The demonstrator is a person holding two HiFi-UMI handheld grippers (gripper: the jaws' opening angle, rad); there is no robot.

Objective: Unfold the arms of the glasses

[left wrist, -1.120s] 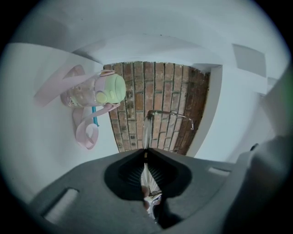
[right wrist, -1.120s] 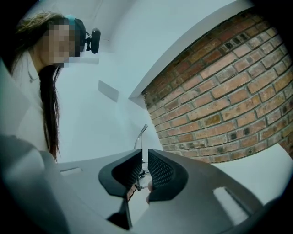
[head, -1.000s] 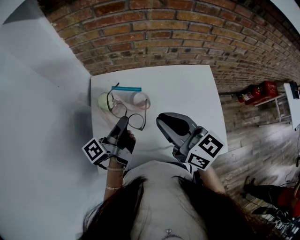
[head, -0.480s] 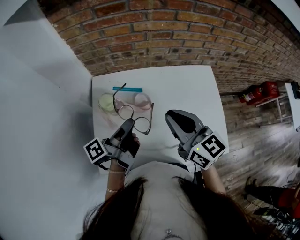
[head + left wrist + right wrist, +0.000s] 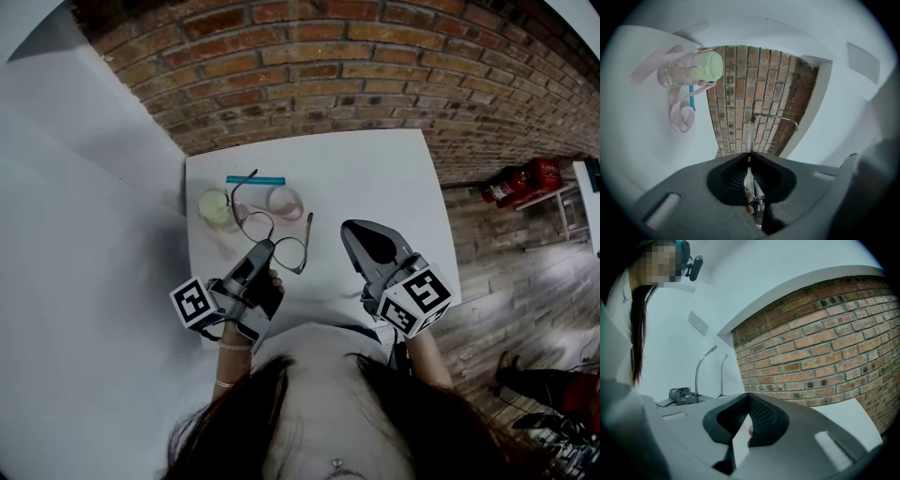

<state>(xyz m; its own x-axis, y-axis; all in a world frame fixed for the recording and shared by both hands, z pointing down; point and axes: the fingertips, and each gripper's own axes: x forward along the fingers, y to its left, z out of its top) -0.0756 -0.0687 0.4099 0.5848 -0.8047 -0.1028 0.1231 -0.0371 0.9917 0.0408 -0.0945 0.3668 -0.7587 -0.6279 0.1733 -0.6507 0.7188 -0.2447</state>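
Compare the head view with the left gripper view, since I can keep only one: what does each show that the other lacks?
Only the head view: the right gripper, both lenses of the glasses, a red extinguisher. Only the left gripper view: the left gripper with jaws shut on a lens seen edge-on. Both: the bottle, blue stick, brick wall, white table.

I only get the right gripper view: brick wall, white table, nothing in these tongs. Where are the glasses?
Observer: The left tongs are shut on the thin dark-framed glasses, holding them over the left side of the white table.
Operator: Is anything else on that table?
Observer: Yes, a clear plastic bottle with a pale green lid lies on its side near the far left corner.
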